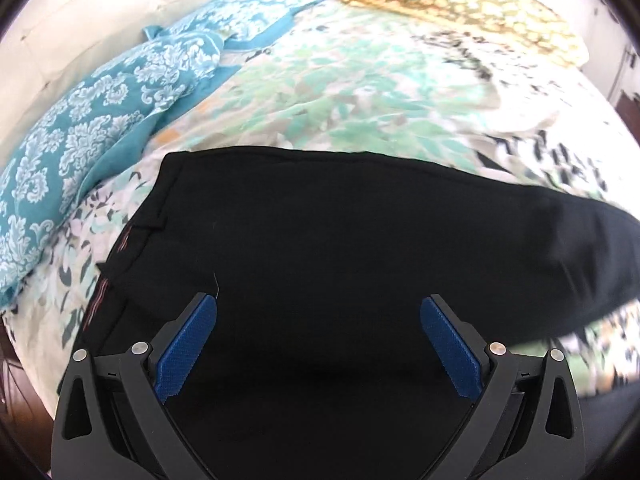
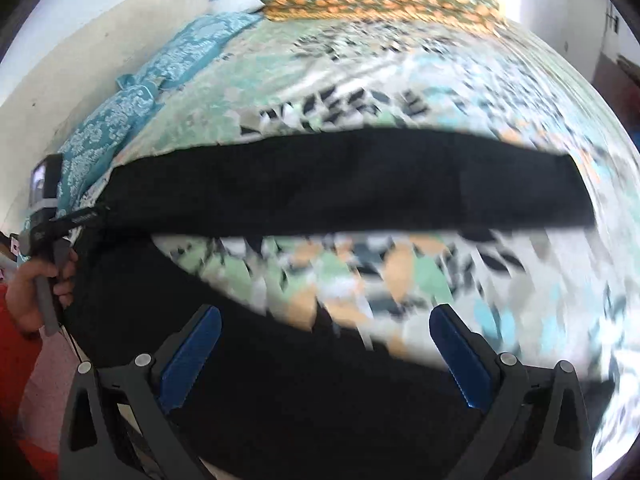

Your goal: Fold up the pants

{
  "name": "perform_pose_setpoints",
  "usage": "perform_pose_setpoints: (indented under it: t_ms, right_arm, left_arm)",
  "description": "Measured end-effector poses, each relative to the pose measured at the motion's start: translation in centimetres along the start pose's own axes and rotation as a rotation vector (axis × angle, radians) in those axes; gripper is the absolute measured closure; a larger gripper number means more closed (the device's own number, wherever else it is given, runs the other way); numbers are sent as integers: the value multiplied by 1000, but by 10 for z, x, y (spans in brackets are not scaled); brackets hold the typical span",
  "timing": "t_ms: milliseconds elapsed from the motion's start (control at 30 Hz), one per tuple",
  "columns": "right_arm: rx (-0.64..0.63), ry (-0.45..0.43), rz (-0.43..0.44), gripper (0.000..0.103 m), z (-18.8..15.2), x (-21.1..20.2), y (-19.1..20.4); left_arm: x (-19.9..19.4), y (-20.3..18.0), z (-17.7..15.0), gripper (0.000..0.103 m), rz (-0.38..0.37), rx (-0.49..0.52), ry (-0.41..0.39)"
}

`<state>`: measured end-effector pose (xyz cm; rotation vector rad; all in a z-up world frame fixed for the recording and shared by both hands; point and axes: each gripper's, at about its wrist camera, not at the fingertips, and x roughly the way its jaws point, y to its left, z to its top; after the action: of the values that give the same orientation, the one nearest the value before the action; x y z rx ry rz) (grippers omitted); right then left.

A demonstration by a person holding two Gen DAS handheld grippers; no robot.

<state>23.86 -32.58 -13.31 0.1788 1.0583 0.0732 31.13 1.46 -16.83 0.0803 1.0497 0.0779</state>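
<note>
Pants (image 1: pixel 340 248), black, lie spread on the bed (image 1: pixel 340 92), waistband towards the teal pillows (image 1: pixel 92 120) and one leg (image 2: pixel 340 184) stretched flat across the patterned sheet, probably laid out so the legs can be brought together. The left tool (image 1: pixel 318 340) hangs low over the seat, fingers wide, gripping nothing. The right tool (image 2: pixel 325 348) hovers above the nearer leg, likewise wide and empty; its view is blurred.
</note>
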Motion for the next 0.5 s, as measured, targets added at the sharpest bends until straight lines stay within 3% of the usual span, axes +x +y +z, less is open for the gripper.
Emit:
perform_pose_setpoints:
  t_ms: [100,200,267,333,433,500]
  right_arm:
    - [-49,-19,29,0,37,38,19]
    - [-70,75,22,0,60,98,21]
    - [-59,143,-18,0,64,130,4]
    - [-23,189,-75,0,61,144,-35]
    - [5,141,-132,0,54,122,-115]
    - [34,175,-254,0,48,107,-175]
  left_arm:
    - [15,-9,7,1,17,24,-6]
    - [46,-5,6,1,76,9,49]
    - [63,6,-1,0,74,-7,75]
    - [66,11,-8,0,36,-10,48]
    - [68,14,-15,0,-1,10,3]
    - [69,14,-19,0,-15,12,-31]
